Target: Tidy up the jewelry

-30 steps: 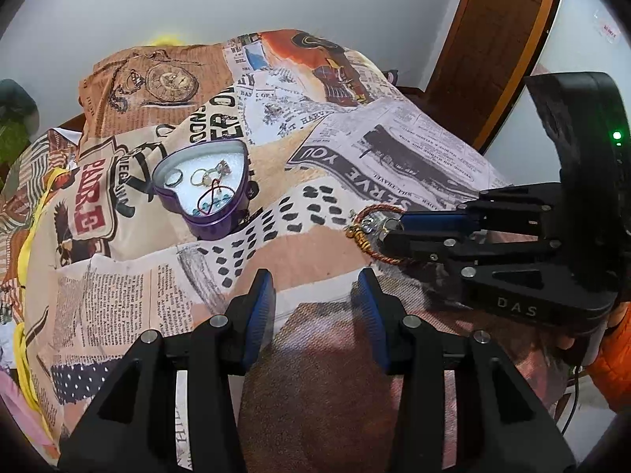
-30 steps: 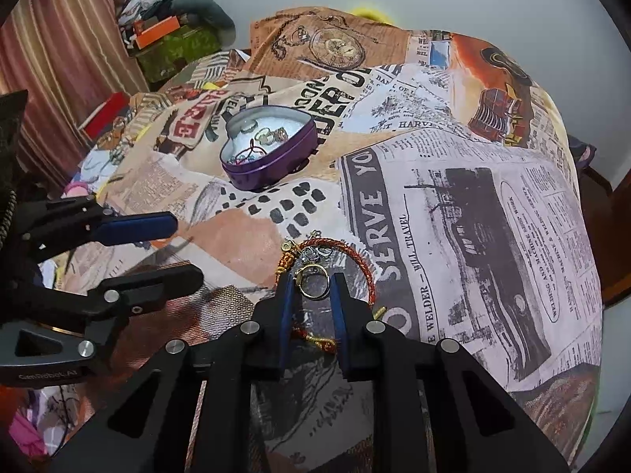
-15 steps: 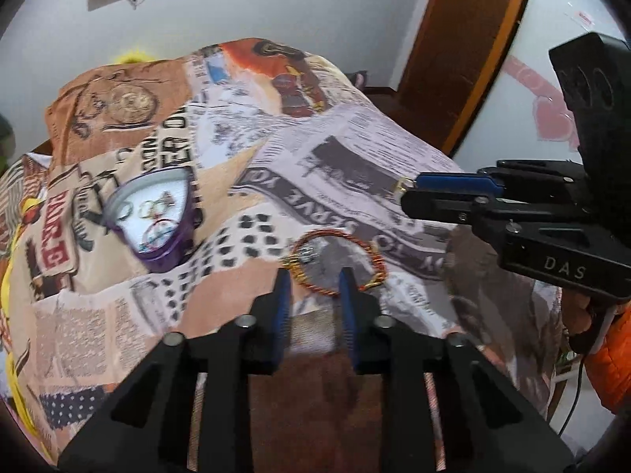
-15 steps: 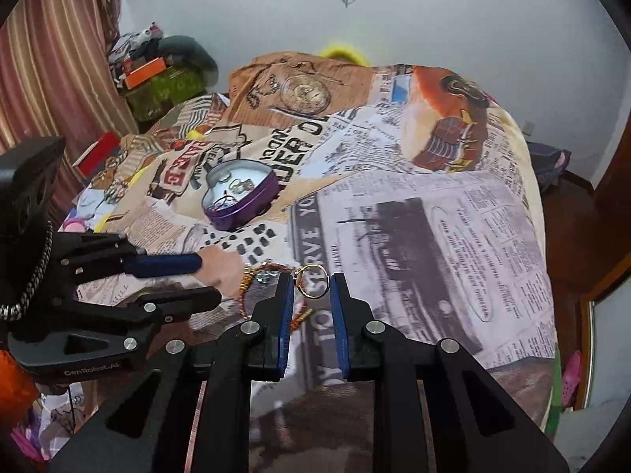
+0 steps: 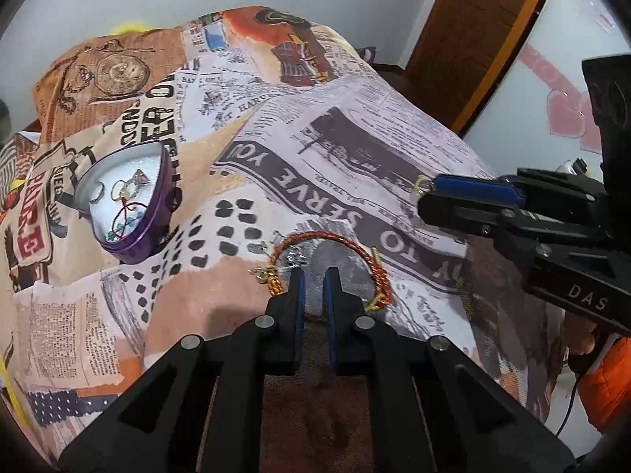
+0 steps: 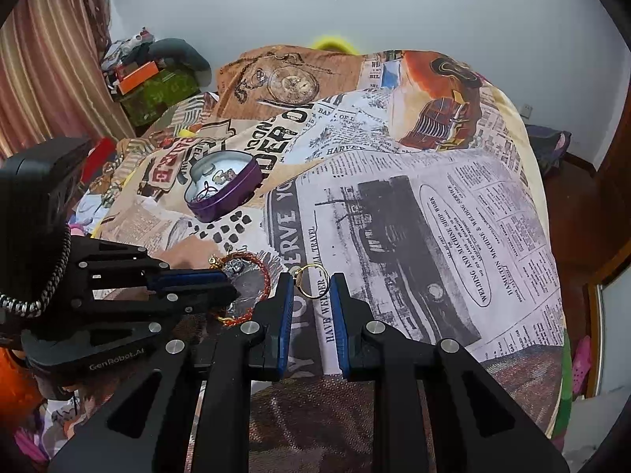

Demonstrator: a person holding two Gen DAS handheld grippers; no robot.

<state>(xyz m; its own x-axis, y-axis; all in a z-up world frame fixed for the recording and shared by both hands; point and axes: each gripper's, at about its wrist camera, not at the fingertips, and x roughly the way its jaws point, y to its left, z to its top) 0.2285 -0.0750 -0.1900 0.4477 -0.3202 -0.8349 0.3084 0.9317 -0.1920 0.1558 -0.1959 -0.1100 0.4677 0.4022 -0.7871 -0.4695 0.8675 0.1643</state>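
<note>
resting low over the bed, the left tool has its two blue-padded fingers drawn close with only a thin slot between them, tips set just inside a braided red-and-gold bracelet that lies as an open loop on the bedspread; whether the cord at the base of the fingers is pinched i cannot tell. small gold clasps and a silvery charm sit along the bracelet's twisted cord. off to the right and above the cloth, the right tool carries a thin gold ring between its blue ribbed pads, the wire hoop standing upright and touching the left pad, with a visible gap to the right pad; a firm grip is not clear. the soft bedspread is printed with newspaper columns, black dots and block lettering. farther back sits a heart-shaped purple tin with a pale lining, open, holding several rings, a red cord and blue-green beads. beyond it the print shows a pocket watch.
</note>
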